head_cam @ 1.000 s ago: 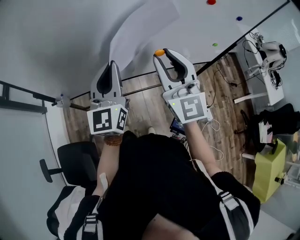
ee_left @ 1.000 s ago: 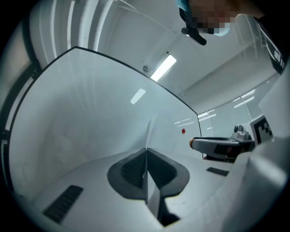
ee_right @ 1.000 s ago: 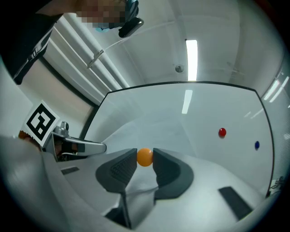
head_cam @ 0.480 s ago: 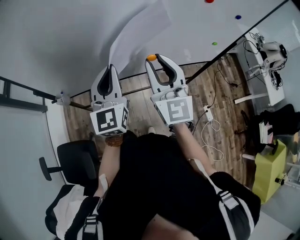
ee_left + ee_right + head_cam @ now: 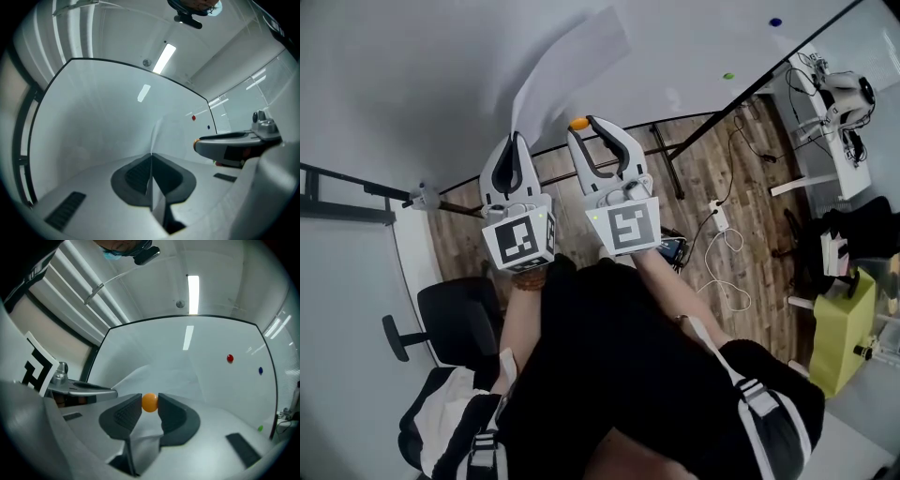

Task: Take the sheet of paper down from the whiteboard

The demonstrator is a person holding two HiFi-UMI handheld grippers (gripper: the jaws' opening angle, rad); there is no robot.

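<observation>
Low against the whiteboard (image 5: pixel 412 84), the sheet of paper (image 5: pixel 577 61) bows away from the white face, its lower corner pulled towards the person while its upper part lies close to the board; whether anything pins it there cannot be told. The left gripper (image 5: pixel 515 141) has its jaws together on that lower corner: in the left gripper view the thin edge of the sheet runs straight up between the dark pads (image 5: pixel 133 176). Just beside it, the right gripper (image 5: pixel 587 127) is clamped on a small orange magnet (image 5: pixel 150 402), which sits between the tips of its jaws with the paper directly behind it. The two grippers are held side by side, pointing roughly level at the board. Further right on the whiteboard are a red magnet (image 5: pixel 229 358), a blue magnet (image 5: pixel 260 371) and a green magnet (image 5: pixel 260 428), well apart from the sheet. Below, the head view shows a wooden floor (image 5: pixel 750 187), a black office chair (image 5: pixel 455 323) on the left and a yellow-green cabinet (image 5: pixel 839 342) on the right.
</observation>
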